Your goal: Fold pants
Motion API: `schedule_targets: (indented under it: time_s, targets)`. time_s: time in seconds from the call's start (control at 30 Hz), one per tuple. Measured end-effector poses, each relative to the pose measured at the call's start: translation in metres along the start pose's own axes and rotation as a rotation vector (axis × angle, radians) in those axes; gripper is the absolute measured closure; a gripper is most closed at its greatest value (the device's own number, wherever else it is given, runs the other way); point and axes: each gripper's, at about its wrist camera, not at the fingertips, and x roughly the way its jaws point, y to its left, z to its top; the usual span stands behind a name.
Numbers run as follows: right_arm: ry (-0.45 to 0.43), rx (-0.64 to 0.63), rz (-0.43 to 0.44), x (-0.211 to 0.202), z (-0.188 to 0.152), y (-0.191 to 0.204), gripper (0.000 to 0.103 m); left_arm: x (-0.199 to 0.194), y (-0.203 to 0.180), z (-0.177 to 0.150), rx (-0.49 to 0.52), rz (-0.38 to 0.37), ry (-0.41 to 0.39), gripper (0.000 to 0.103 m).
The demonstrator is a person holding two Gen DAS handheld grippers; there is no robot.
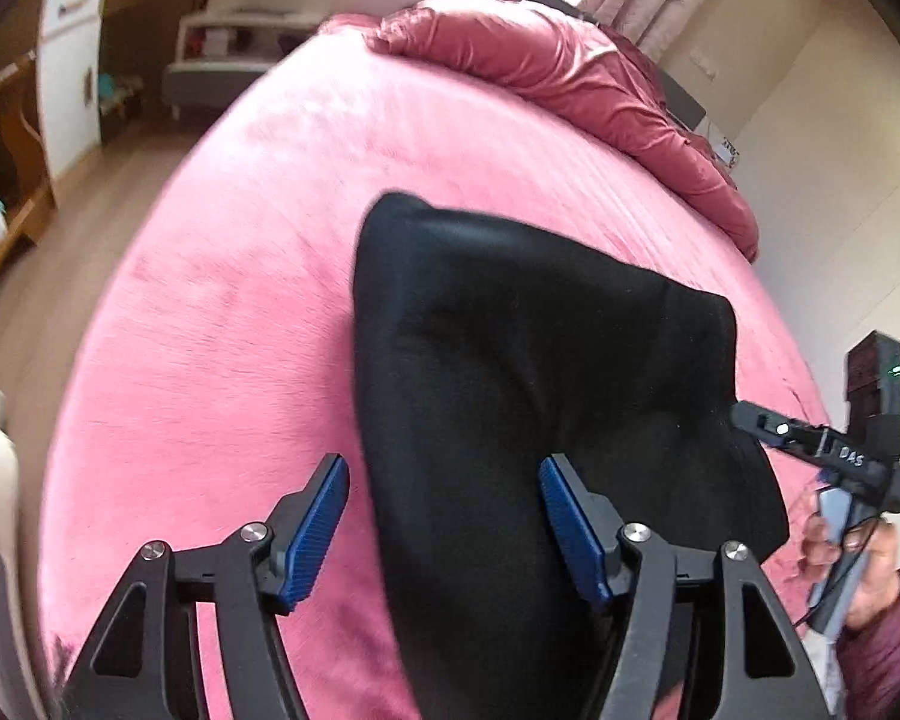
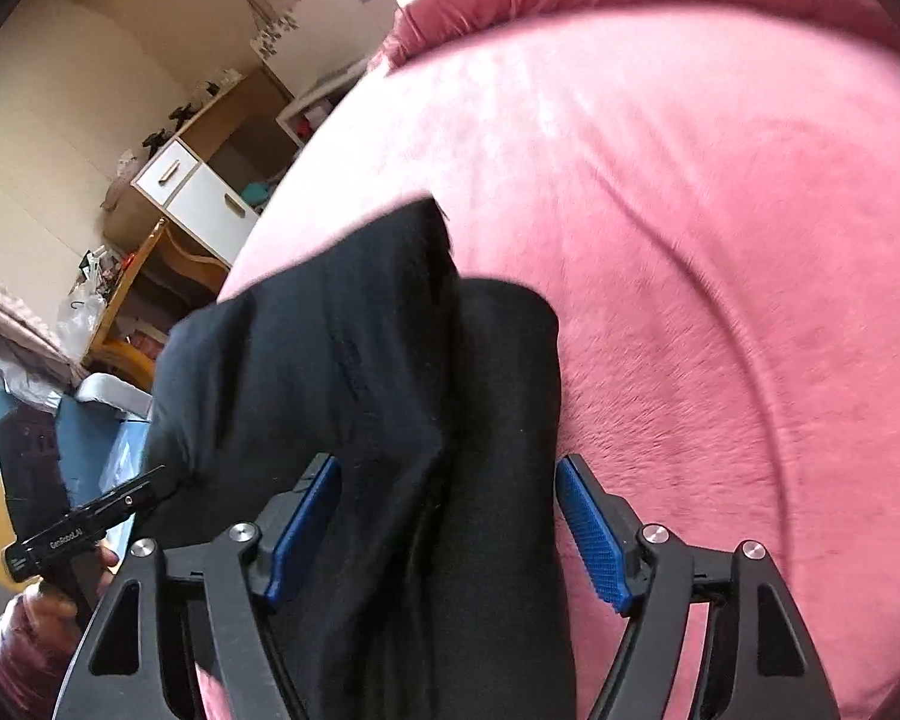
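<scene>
Tongs point(image 1: 444, 525): 2, spread; 1 pants point(image 1: 510, 360).

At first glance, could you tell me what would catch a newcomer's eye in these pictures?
The black pants stand out most, lying partly folded in the middle of a bright pink bed cover. A bunched darker pink quilt sits along the far edge of the bed. Close up, the blue pads of the right tool stand open astride the fabric.

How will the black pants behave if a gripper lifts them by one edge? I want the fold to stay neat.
The pants would probably flop: they lie in soft creases on the bed. Their layers overlap loosely, so lifting one edge may undo the fold. They seem light, and the plush cover likely resists sliding.
</scene>
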Motion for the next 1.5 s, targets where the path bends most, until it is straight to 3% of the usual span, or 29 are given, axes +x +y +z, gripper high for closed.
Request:
schedule_targets:
  time_s: [0.17, 0.33, 0.4, 0.43, 0.53, 0.6, 0.77, 1.23, 1.5]
  targets:
    - [-0.069, -0.159, -0.091, -0.043, -0.023, 0.031, 0.030, -0.031, -0.006, -0.029, 0.028, 0.100, -0.071, 0.038]
    - [-0.091, -0.293, -0.196, -0.055, -0.049, 0.060, 0.035, -0.030, -0.029, -0.049, 0.096, 0.206, -0.090, 0.038]
    - [-0.037, -0.298, -0.260, -0.044, -0.056, 0.058, 0.056, -0.023, -0.033, -0.052, 0.092, 0.247, -0.081, 0.038]
    - [-0.012, -0.295, -0.300, -0.035, -0.057, 0.054, 0.060, -0.021, -0.036, -0.052, 0.092, 0.252, -0.080, 0.038]
    - [0.002, -0.257, -0.331, -0.023, -0.064, 0.039, 0.057, -0.013, -0.043, -0.055, 0.102, 0.283, -0.080, 0.038]
    - [-0.014, -0.237, -0.345, -0.021, -0.066, 0.035, 0.048, -0.010, -0.047, -0.057, 0.101, 0.298, -0.096, 0.038]
    - [-0.035, -0.171, -0.344, -0.028, -0.069, 0.026, 0.041, -0.014, -0.045, -0.056, 0.064, 0.281, -0.106, 0.038]
    - [-0.099, -0.183, -0.405, -0.056, -0.078, 0.051, 0.037, -0.044, -0.065, -0.065, 0.093, 0.250, -0.167, 0.037]
    - [-0.165, -0.186, -0.422, -0.083, -0.080, 0.067, 0.028, -0.060, -0.071, -0.073, 0.098, 0.256, -0.193, 0.037]
